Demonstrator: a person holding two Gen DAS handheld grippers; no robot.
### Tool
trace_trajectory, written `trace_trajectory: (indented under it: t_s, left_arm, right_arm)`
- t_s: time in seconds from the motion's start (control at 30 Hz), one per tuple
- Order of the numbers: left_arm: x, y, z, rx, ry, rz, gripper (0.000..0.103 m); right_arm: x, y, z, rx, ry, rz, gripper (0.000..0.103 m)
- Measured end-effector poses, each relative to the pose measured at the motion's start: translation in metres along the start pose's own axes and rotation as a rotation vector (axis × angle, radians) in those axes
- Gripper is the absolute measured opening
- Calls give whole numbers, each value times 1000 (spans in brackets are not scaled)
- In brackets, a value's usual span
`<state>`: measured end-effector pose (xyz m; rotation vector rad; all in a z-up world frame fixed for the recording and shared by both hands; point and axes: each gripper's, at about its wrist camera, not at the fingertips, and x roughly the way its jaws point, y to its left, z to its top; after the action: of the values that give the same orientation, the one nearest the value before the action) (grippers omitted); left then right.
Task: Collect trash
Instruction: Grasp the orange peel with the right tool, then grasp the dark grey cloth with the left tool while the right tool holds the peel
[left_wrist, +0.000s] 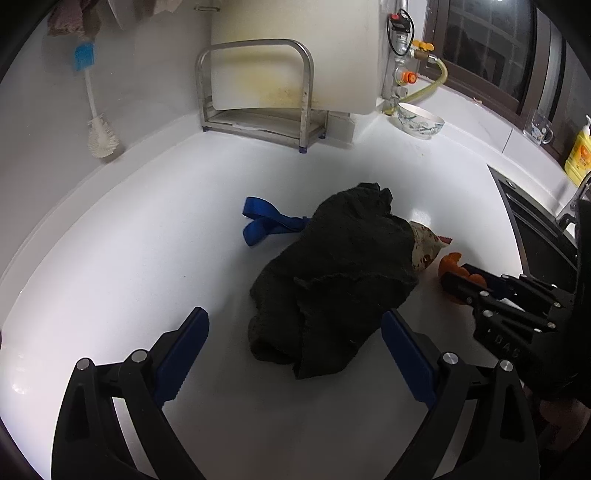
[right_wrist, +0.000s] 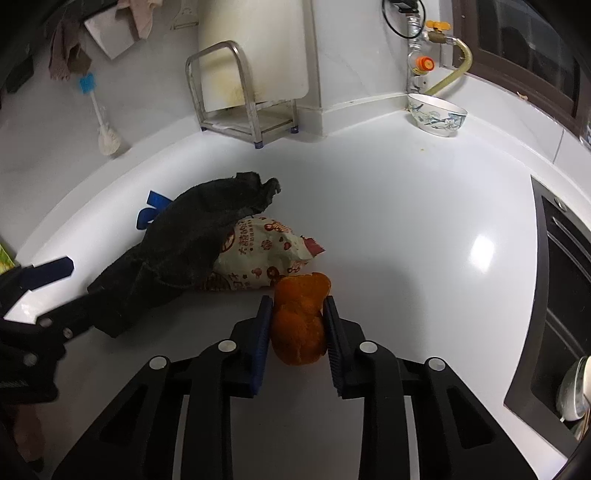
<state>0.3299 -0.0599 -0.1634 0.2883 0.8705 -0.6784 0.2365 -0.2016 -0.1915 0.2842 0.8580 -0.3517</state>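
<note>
An orange peel (right_wrist: 299, 325) lies on the white counter between the pads of my right gripper (right_wrist: 295, 314), which is shut on it. A printed snack wrapper (right_wrist: 258, 258) lies just beyond the peel, half covered by a black cloth (right_wrist: 184, 247). In the left wrist view the black cloth (left_wrist: 332, 277) lies ahead of my left gripper (left_wrist: 295, 336), which is open and empty, with its near end between the fingers. The wrapper's end (left_wrist: 424, 243) and the peel (left_wrist: 450, 262) show at the right, with my right gripper (left_wrist: 461, 280) on the peel.
A blue strap (left_wrist: 266, 221) lies behind the cloth. A metal rack (left_wrist: 255, 92) with a cutting board stands at the back wall. A bottle brush (left_wrist: 96, 122) leans at the left. A patterned bowl (left_wrist: 419, 120) sits in the corner. A dark sink (right_wrist: 561, 295) is at the right.
</note>
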Motion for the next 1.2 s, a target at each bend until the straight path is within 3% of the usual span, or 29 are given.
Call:
trace_trajectory:
  t_s: [0.5, 0.73, 0.93, 1.2]
  left_arm:
    - [26, -28, 1, 62, -8, 29, 91]
    - [28, -24, 6, 17, 1, -19, 53]
    - [21, -16, 7, -25, 16, -52, 30]
    - [2, -7, 7, -68, 16, -50, 26]
  right_arm:
    - [-20, -24, -14, 76, 23, 5, 25]
    - [-24, -22, -15, 75, 18, 15, 25]
    - [-28, -20, -16, 77, 15, 23, 25]
    - [-38, -17, -16, 68, 8, 31, 25]
